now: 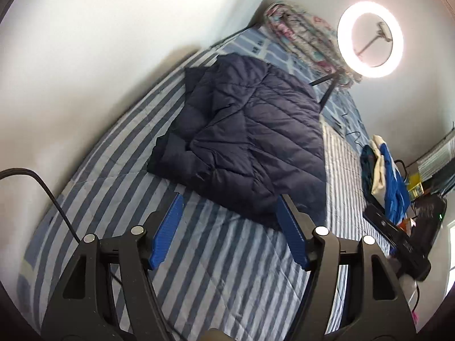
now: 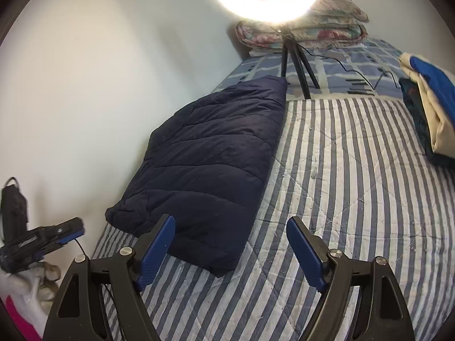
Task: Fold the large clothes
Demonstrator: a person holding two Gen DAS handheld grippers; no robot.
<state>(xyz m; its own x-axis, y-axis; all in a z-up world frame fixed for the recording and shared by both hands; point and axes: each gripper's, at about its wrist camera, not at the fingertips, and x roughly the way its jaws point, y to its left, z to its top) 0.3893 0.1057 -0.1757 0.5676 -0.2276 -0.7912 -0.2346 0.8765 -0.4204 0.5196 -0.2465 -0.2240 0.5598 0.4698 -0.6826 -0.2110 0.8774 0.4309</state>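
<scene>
A dark navy quilted puffer jacket [image 1: 241,136] lies folded into a compact bundle on the blue-and-white striped bedspread [image 1: 216,255], close to the white wall. It also shows in the right wrist view [image 2: 207,170]. My left gripper [image 1: 230,199] is open and empty, hovering just in front of the jacket's near edge. My right gripper [image 2: 230,221] is open and empty above the jacket's near corner. The right gripper also appears at the edge of the left wrist view [image 1: 398,238], and the left gripper at the edge of the right wrist view [image 2: 42,238].
A lit ring light [image 1: 369,39] on a black tripod [image 2: 298,65] stands on the bed behind the jacket. Folded floral bedding [image 2: 307,28] lies at the head. A stack of folded clothes [image 2: 429,108], blue, cream and teal, sits at the right side. The white wall [image 2: 99,85] borders the bed's left.
</scene>
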